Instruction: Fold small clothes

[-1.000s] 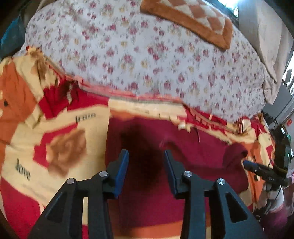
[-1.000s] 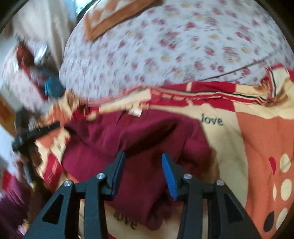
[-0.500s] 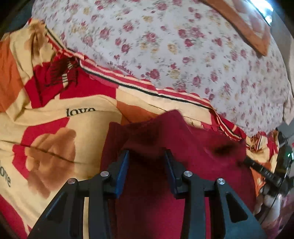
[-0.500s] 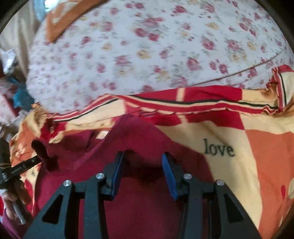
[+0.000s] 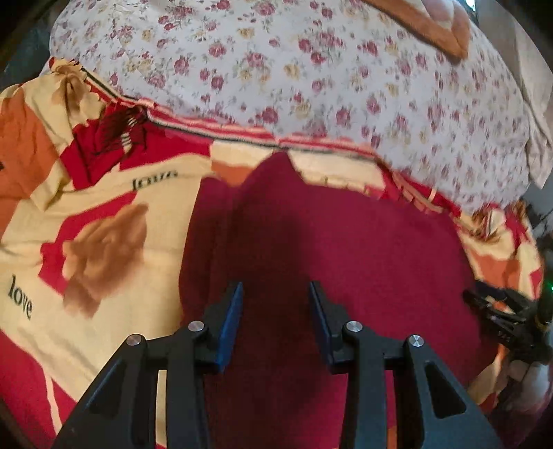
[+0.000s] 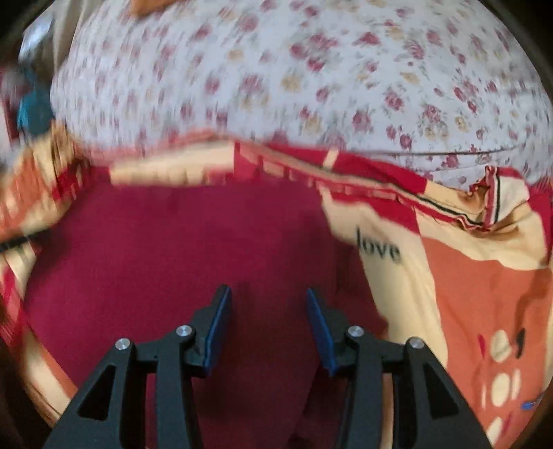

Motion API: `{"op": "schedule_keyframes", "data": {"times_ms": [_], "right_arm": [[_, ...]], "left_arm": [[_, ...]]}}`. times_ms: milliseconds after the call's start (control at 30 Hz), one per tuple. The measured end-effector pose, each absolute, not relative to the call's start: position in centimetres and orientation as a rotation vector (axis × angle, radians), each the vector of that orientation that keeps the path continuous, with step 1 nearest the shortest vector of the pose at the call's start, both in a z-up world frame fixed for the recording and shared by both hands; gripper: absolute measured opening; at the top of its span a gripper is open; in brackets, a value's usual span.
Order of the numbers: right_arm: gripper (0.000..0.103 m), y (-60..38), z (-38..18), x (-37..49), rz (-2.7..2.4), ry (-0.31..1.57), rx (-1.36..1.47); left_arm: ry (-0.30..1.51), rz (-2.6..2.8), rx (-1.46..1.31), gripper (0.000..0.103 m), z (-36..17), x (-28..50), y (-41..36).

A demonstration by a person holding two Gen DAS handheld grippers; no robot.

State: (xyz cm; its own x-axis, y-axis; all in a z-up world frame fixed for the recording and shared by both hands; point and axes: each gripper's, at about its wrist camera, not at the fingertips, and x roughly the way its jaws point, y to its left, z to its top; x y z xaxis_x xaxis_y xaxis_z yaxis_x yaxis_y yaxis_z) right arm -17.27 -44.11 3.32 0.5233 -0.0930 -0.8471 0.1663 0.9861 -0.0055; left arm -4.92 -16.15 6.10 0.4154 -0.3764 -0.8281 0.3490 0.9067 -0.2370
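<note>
A dark red garment (image 5: 345, 241) lies spread on a patterned blanket (image 5: 103, 207), with one pointed corner toward the floral sheet. My left gripper (image 5: 274, 286) hovers over its left half. The blue pads stand apart and only flat cloth shows in the gap. At the right edge of the left wrist view, my right gripper (image 5: 478, 300) reaches over the garment's far side. In the blurred right wrist view, the garment (image 6: 172, 248) fills the lower left. There my right gripper (image 6: 266, 290) is over it, jaws opening, with nothing pinched between the pads.
A white sheet with red flowers (image 5: 311, 69) covers the bed beyond the blanket, also in the right wrist view as the floral sheet (image 6: 311, 69). An orange checked cushion (image 5: 442, 24) lies at the far right. The blanket (image 6: 466, 276) with "love" print extends to the right.
Half a second ago a raised fold of the red garment stood at both grippers' fingertips. Now the cloth lies flat and spread beneath them, and both grippers have sunk and shifted over it.
</note>
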Motion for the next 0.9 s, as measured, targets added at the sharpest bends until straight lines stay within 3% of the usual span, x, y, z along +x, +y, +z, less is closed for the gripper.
{"op": "schedule_keyframes", "data": {"times_ms": [200, 433, 900], "right_arm": [[0.049, -41.6, 5.8, -19.6, -0.162, 0.952, 0.001], [0.068, -39.6, 8.7, -21.9, -0.205, 0.871, -0.038], [0.071, -37.0, 9.4, -23.2, -0.209, 0.867, -0.077]], "left_arm": [[0.976, -0.447, 0.034, 0.017, 7.0, -7.7, -16.1], [0.911, -0.462, 0.092, 0.017, 8.0, -10.9, -16.8], [0.879, -0.488, 0.096, 0.017, 8.5, -13.2, -16.7]]}}
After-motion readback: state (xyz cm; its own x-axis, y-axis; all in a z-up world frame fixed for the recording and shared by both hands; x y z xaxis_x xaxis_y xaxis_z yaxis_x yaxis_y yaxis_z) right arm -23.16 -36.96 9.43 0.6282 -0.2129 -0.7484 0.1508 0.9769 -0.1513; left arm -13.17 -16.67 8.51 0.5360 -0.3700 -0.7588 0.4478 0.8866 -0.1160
